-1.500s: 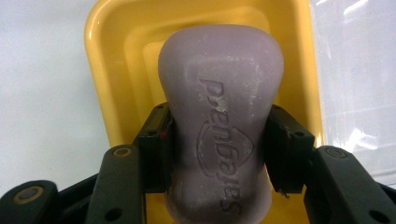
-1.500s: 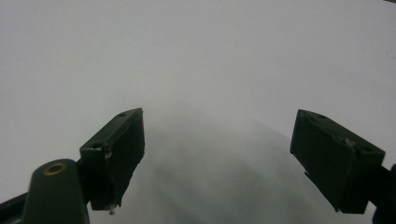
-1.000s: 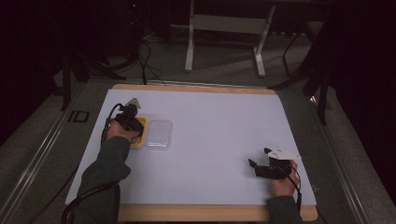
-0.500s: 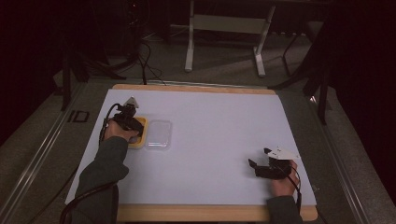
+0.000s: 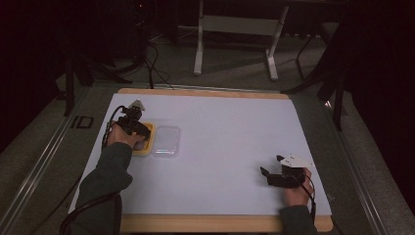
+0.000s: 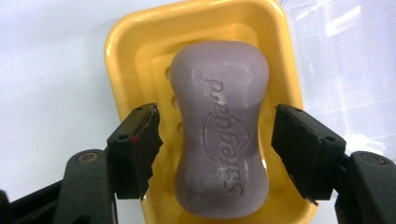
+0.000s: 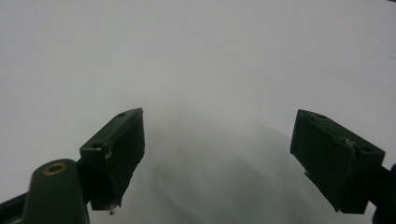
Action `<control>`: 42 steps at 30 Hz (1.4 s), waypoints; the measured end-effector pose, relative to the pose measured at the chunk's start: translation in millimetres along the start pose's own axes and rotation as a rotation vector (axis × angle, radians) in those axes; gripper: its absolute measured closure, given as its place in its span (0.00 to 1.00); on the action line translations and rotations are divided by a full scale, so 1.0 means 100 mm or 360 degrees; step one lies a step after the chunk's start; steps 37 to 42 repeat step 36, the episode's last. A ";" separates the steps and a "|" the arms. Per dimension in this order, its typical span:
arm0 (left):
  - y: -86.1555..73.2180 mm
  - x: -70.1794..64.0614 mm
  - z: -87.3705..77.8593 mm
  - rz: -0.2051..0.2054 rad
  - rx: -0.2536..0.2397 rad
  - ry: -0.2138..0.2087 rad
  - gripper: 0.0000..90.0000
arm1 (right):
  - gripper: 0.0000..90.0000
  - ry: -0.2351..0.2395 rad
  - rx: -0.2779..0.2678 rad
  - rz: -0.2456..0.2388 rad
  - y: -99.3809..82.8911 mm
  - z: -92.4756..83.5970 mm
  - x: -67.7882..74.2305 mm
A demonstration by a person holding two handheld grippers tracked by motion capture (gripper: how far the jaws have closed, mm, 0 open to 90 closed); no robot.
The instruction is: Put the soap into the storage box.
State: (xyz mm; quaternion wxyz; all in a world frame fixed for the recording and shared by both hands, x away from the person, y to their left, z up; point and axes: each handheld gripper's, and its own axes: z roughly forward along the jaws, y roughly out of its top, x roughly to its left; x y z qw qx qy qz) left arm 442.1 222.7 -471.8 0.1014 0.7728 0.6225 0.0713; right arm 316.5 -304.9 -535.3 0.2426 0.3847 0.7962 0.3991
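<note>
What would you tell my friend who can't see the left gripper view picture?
A purple bar of soap lies in a yellow soap dish on a white table. The left gripper has just been opening its two black jaws, which stand on either side of the soap with gaps, not touching it. A clear lid lies beside the dish.

A lilac soap bar (image 6: 219,128) — waisted, logo embossed — lies flat in a yellow dish (image 6: 130,56), centre frame.

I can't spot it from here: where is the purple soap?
The soap lies in the yellow dish at the table's left, between the left gripper's open jaws.
</note>
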 end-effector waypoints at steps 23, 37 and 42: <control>-0.14 -0.15 -0.23 0.0174 -0.0205 -0.0074 0.43 | 0.19 0.0000 0.0002 -0.0004 0.00 0.00 0.00; -0.35 -0.38 -0.30 0.0423 -0.0312 -0.0120 0.45 | 0.19 -0.0001 0.0005 -0.0002 0.00 0.00 0.00; -0.35 -0.38 -0.30 0.0423 -0.0312 -0.0120 0.45 | 0.19 -0.0001 0.0005 -0.0002 0.00 0.00 0.00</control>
